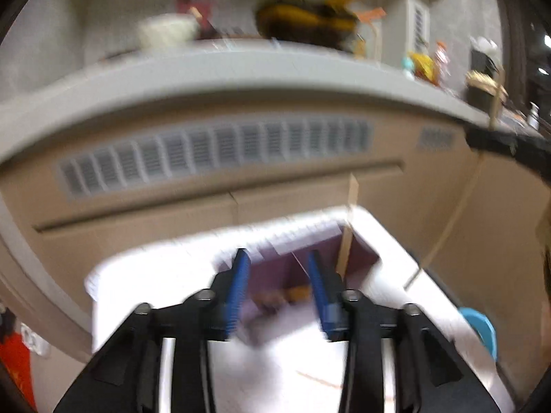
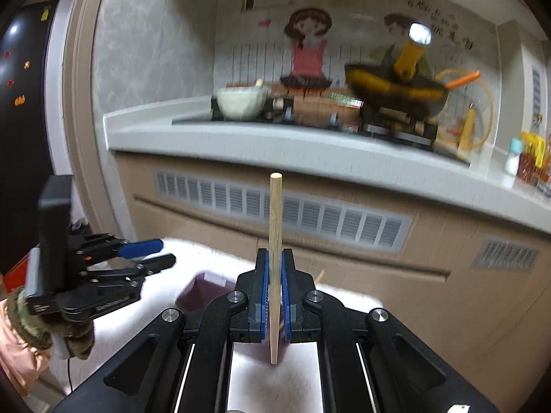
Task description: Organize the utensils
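right hand-held gripper (image 2: pixel 274 275) clamps upright wooden stick (image 2: pixel 274 227) | left hand-held gripper (image 1: pixel 279 275) agape, empty (blurred)

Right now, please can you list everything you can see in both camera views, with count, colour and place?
wooden stick: one, light wood, upright in the right gripper
purple container: one, on the white surface
bowl: one, pale, on the stove
wok: one, dark and yellow, on the stove
blue round thing: one, white surface's right edge
left gripper: black, blue pads, open, empty
right gripper: black, shut on the stick
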Demonstrator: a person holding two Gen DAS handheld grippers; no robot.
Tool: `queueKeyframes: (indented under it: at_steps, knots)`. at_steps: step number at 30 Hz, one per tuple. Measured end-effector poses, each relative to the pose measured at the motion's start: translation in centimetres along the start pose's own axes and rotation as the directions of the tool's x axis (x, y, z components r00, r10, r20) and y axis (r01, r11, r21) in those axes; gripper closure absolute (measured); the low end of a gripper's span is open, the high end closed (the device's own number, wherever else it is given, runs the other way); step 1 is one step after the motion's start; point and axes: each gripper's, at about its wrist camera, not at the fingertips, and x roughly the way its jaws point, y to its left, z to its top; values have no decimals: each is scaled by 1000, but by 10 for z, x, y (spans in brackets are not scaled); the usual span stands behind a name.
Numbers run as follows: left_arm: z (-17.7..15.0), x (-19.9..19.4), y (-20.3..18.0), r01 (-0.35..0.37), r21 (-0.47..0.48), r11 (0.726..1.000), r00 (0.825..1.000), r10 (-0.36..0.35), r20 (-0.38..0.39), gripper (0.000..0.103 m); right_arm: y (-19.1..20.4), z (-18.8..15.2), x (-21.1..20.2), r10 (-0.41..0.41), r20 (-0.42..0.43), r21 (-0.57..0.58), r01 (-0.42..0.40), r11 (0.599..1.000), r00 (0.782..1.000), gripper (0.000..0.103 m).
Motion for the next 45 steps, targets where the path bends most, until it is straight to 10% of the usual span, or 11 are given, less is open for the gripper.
queueKeyframes:
  at_steps: [4, 8, 11, 18, 25, 30, 33, 40, 45]
  knots:
    - [-47, 27, -21, 79, -44, 996, 971, -87, -221, 48, 0, -23, 0, -7, -54, -14, 7, 1000, 999, 96]
    - [-85, 62, -27, 116, -185, 976, 870, -189, -455, 48, -1, -46, 5, -16, -103, -18, 14, 1000, 995, 96]
    - [-101, 78, -26, 84, -271, 959, 821, -221, -527, 48, -2, -61, 9, -8, -130, -12, 6, 1000, 992, 96]
    - [-110, 113, -29, -32, -365, 931, 768, -210, -605, 48, -4, -88, 5, 7, -151, -1, -8, 1000, 988, 96]
    - [-94, 140, -76, -57, -200, 978, 784, -81, -615, 53, -13, -107, -8, 15, -122, 26, -12, 1000, 992, 96]
    - [-91, 145, -118, -61, 48, 997, 824, 77, -561, 80, -22, -115, -16, -3, -104, 41, 7, 999, 995, 96]
    - [-92, 141, -127, -66, 70, 995, 851, 93, -516, 97, -28, -119, -21, 1, -99, 61, 5, 998, 995, 96]
    - [-99, 64, -120, 15, -32, 999, 944, -24, -330, 98, -29, -122, -34, 24, -92, 69, -18, 997, 995, 96]
    - [-100, 18, -113, 6, -48, 999, 972, -17, -233, 98, -23, -120, -34, 83, -123, 97, -71, 993, 989, 96]
